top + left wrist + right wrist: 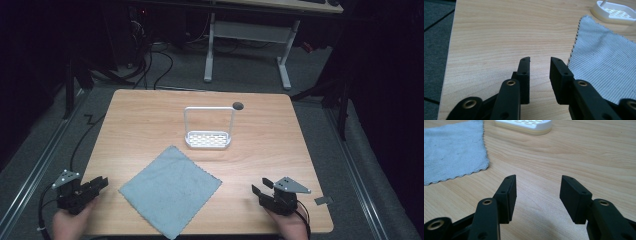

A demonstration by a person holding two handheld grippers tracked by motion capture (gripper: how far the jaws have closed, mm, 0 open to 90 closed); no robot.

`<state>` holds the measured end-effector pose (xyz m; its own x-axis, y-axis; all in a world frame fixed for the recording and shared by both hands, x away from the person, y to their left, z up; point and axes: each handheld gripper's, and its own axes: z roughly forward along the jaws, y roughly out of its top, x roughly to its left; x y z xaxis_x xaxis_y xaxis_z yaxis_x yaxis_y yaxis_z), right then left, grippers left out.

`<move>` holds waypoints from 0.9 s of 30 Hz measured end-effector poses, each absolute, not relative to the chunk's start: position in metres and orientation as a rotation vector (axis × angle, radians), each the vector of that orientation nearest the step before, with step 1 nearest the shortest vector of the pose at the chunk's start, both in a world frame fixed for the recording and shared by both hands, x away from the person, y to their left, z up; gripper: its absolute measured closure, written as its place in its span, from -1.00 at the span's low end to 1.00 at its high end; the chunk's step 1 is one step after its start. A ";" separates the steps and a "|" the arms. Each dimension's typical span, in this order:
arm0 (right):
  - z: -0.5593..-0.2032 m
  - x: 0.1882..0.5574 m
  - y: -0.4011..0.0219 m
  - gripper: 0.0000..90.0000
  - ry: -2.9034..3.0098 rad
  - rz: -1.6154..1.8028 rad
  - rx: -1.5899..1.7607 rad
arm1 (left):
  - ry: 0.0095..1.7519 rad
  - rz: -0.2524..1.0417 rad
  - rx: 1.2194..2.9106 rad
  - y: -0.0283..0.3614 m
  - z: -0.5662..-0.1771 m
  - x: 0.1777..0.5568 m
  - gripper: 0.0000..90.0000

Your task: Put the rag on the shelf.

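Note:
A grey-blue cloth (170,191) lies flat on the wooden table (150,125), turned like a diamond, near the front. Behind it stands a white rack (208,128) with a slotted base and a tall wire frame. My left gripper (101,182) rests at the table's front left corner, open, nothing between its jaws; in the left gripper view the cloth (601,65) lies just right of it (540,60), with the rack's base (615,13) beyond. My right gripper (262,186) sits at the front right, open and empty (539,178); the cloth (451,155) lies left, and the rack's base (524,125) is ahead.
A small dark round spot (238,105) marks the table near the rack's top right. A grey scrap (323,200) lies at the table's front right edge. Beyond the table stand a white desk frame (250,45) and cables on the floor.

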<state>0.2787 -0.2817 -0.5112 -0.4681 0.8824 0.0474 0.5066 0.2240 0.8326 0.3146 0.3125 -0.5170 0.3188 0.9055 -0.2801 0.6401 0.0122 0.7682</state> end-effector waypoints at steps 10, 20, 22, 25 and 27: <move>-0.512 0.279 -0.283 0.06 2.064 1.149 1.292 | 1.409 0.374 1.709 0.314 -0.518 0.315 0.65; -0.513 0.280 -0.281 0.08 2.068 1.151 1.291 | 1.326 0.347 1.793 0.297 -0.518 0.315 0.92; -0.513 0.280 -0.281 0.13 2.070 1.157 1.288 | 1.272 0.339 1.854 0.282 -0.517 0.315 1.00; -0.512 0.280 -0.280 0.23 2.079 1.160 1.279 | 1.154 0.340 1.994 0.249 -0.518 0.315 1.00; -0.512 0.280 -0.277 0.33 2.086 1.167 1.277 | 1.108 0.332 2.071 0.231 -0.521 0.315 1.00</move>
<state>0.2800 -0.2769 -0.5116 -0.4847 0.8722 0.0653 0.5123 0.2226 0.8294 0.3151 0.2314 -0.5212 0.5917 0.7979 -0.1151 0.6032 -0.3434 0.7199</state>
